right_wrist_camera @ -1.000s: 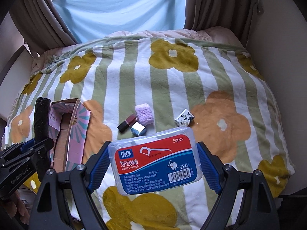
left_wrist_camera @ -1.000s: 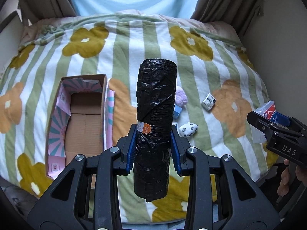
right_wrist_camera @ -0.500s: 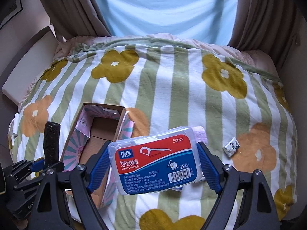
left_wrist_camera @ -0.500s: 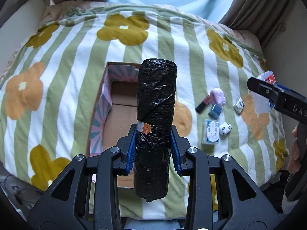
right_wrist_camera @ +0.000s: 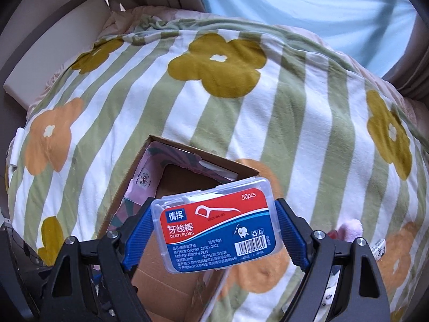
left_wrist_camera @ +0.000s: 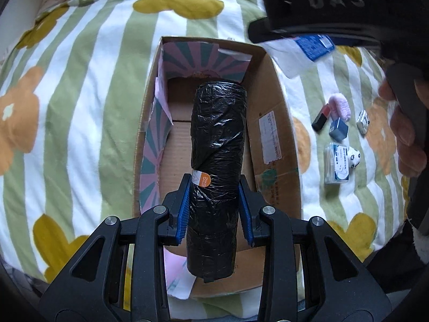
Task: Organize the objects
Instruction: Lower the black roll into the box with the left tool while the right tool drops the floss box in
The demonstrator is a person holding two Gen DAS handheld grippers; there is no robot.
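Currently both tools are loaded and poised over the cardboard box [left_wrist_camera: 270,145] on the bed [left_wrist_camera: 80,107]. Left tool [left_wrist_camera: 214,209] is clenched on the black trash-bag roll [left_wrist_camera: 217,145], pads squeezing its lower half, so most of the roll sticks out ahead of the tool, lined up with the box's long axis. Probably held lengthwise so it drops flat onto the box floor.

Right tool [right_wrist_camera: 214,230] grips the dental floss pick box [right_wrist_camera: 217,228] by its short ends, label up, above the box's right-hand wall; likely queued to go in second.

Off to the left tool's right, loose on the bedspread: lipstick [left_wrist_camera: 321,118], pink fuzzy item [left_wrist_camera: 340,107], cotton swab pack [left_wrist_camera: 336,161], a few small bits too small to name. Roll's height above the box floor can't be judged.
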